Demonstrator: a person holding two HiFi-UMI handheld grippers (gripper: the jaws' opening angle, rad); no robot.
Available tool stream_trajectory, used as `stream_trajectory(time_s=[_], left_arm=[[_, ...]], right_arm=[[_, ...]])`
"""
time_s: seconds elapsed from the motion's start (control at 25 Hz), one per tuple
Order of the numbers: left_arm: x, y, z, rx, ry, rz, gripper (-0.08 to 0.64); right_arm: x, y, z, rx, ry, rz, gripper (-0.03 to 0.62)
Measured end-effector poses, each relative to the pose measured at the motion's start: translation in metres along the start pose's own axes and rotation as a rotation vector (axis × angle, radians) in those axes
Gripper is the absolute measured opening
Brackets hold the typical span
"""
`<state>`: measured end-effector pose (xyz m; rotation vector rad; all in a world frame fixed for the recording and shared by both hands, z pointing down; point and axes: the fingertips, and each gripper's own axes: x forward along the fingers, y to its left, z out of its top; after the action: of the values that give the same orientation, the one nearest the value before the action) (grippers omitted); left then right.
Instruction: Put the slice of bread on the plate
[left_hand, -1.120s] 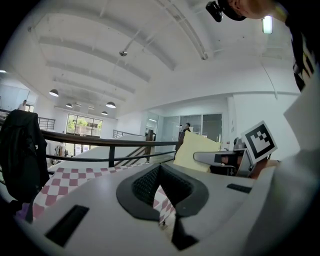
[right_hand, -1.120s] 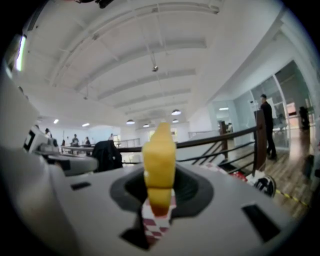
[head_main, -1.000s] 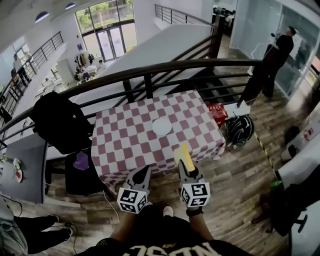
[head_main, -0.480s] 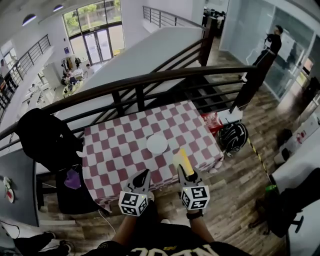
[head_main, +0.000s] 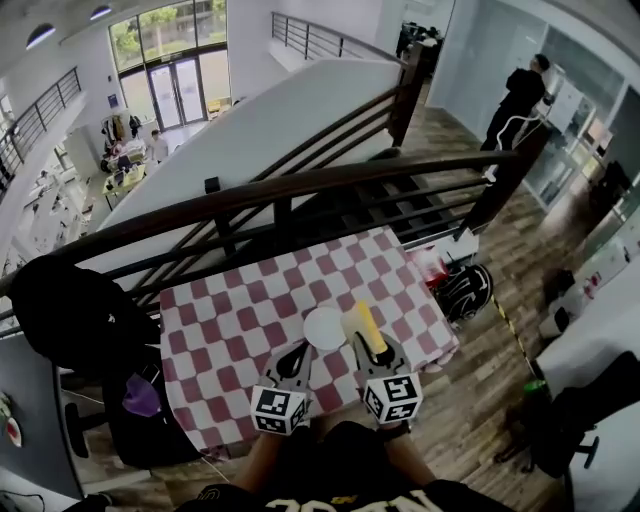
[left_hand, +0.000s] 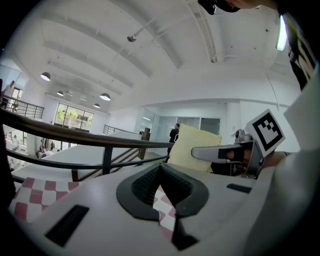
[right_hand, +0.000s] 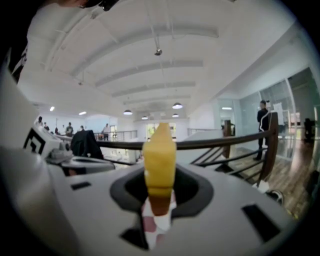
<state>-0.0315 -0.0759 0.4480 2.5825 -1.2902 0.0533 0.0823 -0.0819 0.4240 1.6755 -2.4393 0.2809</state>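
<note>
A white round plate (head_main: 323, 327) lies on the red-and-white checked table (head_main: 230, 330), near its front edge. My right gripper (head_main: 371, 346) is shut on a pale yellow slice of bread (head_main: 365, 324), held on edge just right of the plate and above the cloth. In the right gripper view the bread (right_hand: 159, 159) stands upright between the jaws of my right gripper (right_hand: 159, 196). My left gripper (head_main: 296, 356) is shut and holds nothing, just in front of the plate. In the left gripper view, past my left gripper (left_hand: 161, 192), the bread (left_hand: 192, 148) shows to the right.
A black railing (head_main: 300, 190) runs behind the table with stairs beyond. A black jacket (head_main: 75, 310) hangs on a chair at the left, over a purple item (head_main: 140, 396). A helmet (head_main: 466, 290) lies on the wood floor at the right. A person (head_main: 518, 95) stands far off.
Both grippers have come forward from the floor in front of the table to over its near edge. The plate now lies right at the fingertips. The bread stays gripped.
</note>
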Motion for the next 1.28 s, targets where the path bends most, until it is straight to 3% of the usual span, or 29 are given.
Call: stream_trajectory(time_s=[0.28, 0.56, 0.92, 1.28], left_arm=[[0.034, 0.037, -0.019, -0.016, 0.061, -0.019, 0.018], [0.053, 0.059, -0.071, -0.076, 0.174, 0.012, 0.018], [0.071, 0.085, -0.118, -0.099, 0.268, 0.062, 0.018], [0.071, 0.103, -0.156, -0.142, 0.335, 0.112, 0.018]], right_arm=[[0.036, -0.025, -0.032, 0.070, 0.079, -0.066, 0.097], [0.069, -0.040, -0.097, 0.172, 0.215, -0.055, 0.097], [0.125, -0.006, -0.176, 0.344, 0.400, 0.116, 0.097], [0.171, 0.013, -0.219, 0.663, 0.434, 0.229, 0.097]])
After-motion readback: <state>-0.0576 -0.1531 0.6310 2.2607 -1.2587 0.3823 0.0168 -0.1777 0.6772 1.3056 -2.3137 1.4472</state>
